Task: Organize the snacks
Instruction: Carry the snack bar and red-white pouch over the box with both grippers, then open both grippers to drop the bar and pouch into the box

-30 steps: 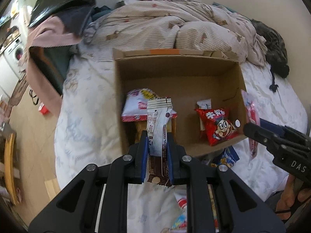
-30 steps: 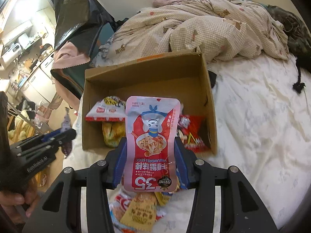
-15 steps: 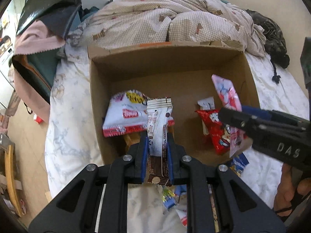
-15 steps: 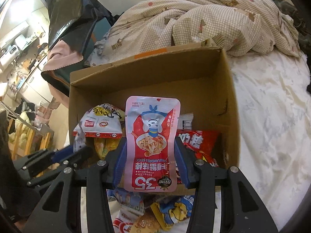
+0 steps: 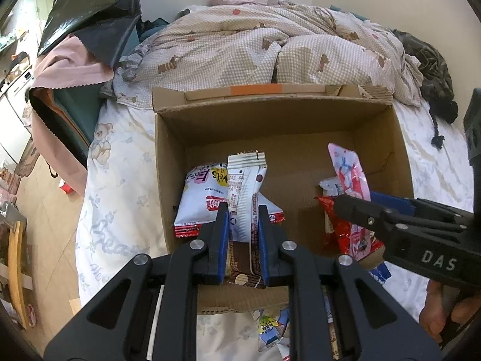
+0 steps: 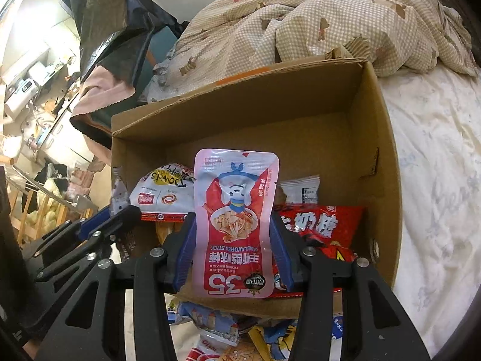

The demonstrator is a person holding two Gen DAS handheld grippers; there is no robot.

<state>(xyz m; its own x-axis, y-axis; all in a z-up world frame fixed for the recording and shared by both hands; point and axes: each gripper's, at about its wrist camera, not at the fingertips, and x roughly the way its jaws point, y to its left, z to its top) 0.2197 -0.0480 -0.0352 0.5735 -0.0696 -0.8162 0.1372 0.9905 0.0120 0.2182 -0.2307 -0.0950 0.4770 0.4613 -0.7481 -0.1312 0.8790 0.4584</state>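
Note:
An open cardboard box (image 5: pixel 270 120) (image 6: pixel 375 156) sits on the bed. My left gripper (image 5: pixel 243 210) is shut on a white and brown snack packet (image 5: pixel 245 192), held upright over the box's near edge. My right gripper (image 6: pixel 233 222) is shut on a pink and red crab stick pouch (image 6: pixel 236 219), also over the near edge; the pouch shows in the left wrist view (image 5: pixel 348 174). Inside the box lie a white snack bag (image 5: pixel 198 198) (image 6: pixel 162 192) at the left and a red snack bag (image 6: pixel 318 222) (image 5: pixel 339 231) at the right.
Several loose snack packets (image 6: pixel 228 331) (image 5: pixel 270 328) lie on the sheet in front of the box. A checked duvet (image 5: pixel 270 45) is bunched behind it. A black bag and pink cloth (image 5: pixel 81 30) are at the left, beyond the bed's edge.
Both grippers have moved forward toward the box with their packets. The box looks larger and nearer, and both packets now hang over its near edge.

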